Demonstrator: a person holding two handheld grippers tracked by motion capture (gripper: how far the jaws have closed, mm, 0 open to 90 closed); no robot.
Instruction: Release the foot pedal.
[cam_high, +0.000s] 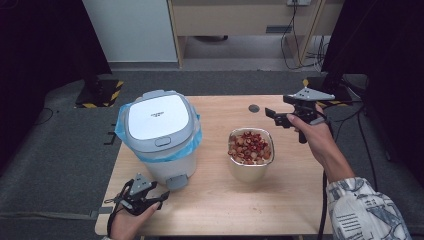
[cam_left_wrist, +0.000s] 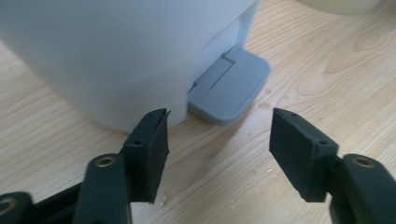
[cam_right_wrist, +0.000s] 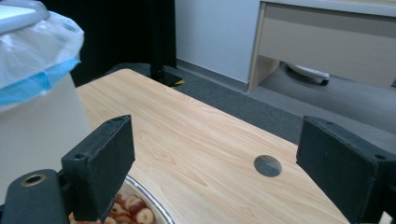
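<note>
Pedal of the lidded bin lies just ahead of the left hand-held gripper, a little to the right of its spread, empty jaws, long side running across them. This hand is much the nearer one, so pressing it to lift the lid looks like its job. The bin (lined with a blue bag) is shut. Right hand-held gripper, also spread and empty, hovers beyond the steel bowl, which holds reddish food scraps and sits on the tabletop below and behind its jaws.
</note>
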